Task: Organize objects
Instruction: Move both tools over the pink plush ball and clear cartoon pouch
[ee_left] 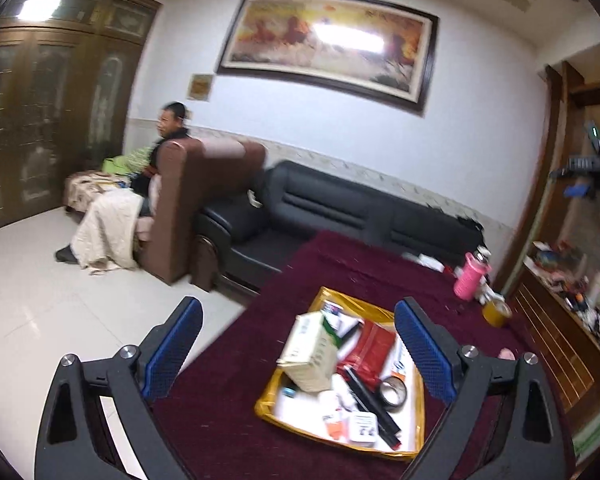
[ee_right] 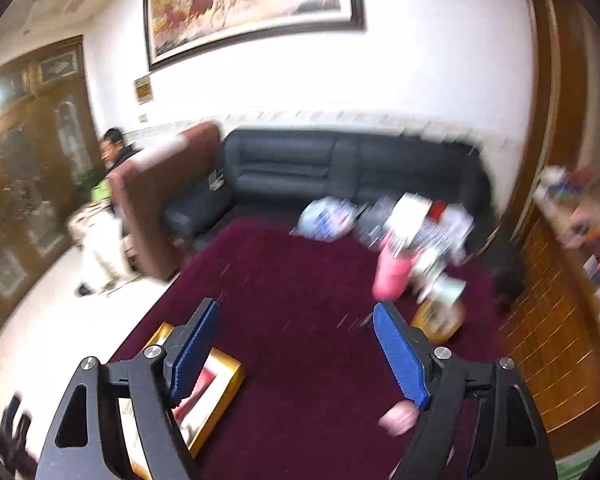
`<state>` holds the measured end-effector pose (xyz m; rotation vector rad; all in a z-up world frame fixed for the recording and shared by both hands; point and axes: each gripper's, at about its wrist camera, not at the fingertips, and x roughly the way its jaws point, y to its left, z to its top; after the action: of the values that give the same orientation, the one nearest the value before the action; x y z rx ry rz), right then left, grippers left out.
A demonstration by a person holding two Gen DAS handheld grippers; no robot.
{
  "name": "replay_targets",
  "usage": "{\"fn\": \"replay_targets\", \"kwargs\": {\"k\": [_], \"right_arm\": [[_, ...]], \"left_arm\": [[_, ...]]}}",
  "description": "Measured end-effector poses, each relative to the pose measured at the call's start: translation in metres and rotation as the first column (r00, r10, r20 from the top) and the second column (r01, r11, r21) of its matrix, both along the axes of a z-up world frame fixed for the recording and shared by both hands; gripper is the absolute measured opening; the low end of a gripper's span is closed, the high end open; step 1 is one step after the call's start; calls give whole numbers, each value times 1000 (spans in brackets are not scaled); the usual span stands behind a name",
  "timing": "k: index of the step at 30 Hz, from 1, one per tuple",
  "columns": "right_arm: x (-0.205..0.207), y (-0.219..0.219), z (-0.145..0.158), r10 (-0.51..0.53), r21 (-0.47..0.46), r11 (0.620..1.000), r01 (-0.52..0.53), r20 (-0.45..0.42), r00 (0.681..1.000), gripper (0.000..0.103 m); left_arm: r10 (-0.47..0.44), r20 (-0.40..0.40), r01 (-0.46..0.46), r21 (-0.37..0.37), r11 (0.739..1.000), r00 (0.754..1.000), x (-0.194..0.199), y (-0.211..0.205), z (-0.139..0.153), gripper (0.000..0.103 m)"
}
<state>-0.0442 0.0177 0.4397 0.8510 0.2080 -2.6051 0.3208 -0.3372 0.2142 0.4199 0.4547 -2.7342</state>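
Observation:
A yellow-rimmed tray [ee_left: 416, 420] lies on the dark red tablecloth [ee_left: 260, 360]. It holds a pale carton [ee_left: 310, 354], a red packet [ee_left: 366, 350], a roll of black tape [ee_left: 393, 394], a black stick and small cards. My left gripper [ee_left: 298, 354] hovers above the tray, open, nothing between its blue pads. My right gripper [ee_right: 296, 354] is open and empty above the cloth; the tray's corner [ee_right: 224, 380] shows behind its left finger. The right gripper also appears at the right edge [ee_left: 588, 178] in the left wrist view, raised high.
A pink bottle [ee_left: 470, 276] and an amber jar [ee_left: 496, 312] stand at the table's far right, with a blurred pile of packets [ee_right: 404, 220] behind. A black sofa [ee_left: 340, 208], a brown armchair [ee_left: 204, 200] with a seated person [ee_left: 168, 148], and a cluttered wooden cabinet [ee_left: 572, 300] surround the table.

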Motion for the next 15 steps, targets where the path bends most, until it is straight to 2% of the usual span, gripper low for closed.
{"fn": "replay_targets", "kwargs": {"k": [3, 6, 9, 12, 15], "right_arm": [[-6, -27, 51, -4, 5, 1000, 4, -50, 999, 93], [-2, -49, 63, 36, -40, 998, -40, -87, 996, 101], [-3, -71, 40, 63, -73, 995, -68, -63, 996, 101], [-5, -87, 3, 85, -13, 996, -85, -3, 996, 101], [-4, -76, -35, 75, 40, 996, -77, 51, 996, 101]], "left_arm": [[49, -23, -49, 6, 999, 999, 21, -11, 6, 97], [95, -32, -95, 2, 995, 995, 44, -19, 9, 97], [121, -47, -120, 9, 993, 992, 59, -25, 11, 98], [105, -50, -105, 7, 994, 993, 58, -23, 14, 98], [46, -55, -47, -11, 999, 997, 41, -9, 16, 98]]}}
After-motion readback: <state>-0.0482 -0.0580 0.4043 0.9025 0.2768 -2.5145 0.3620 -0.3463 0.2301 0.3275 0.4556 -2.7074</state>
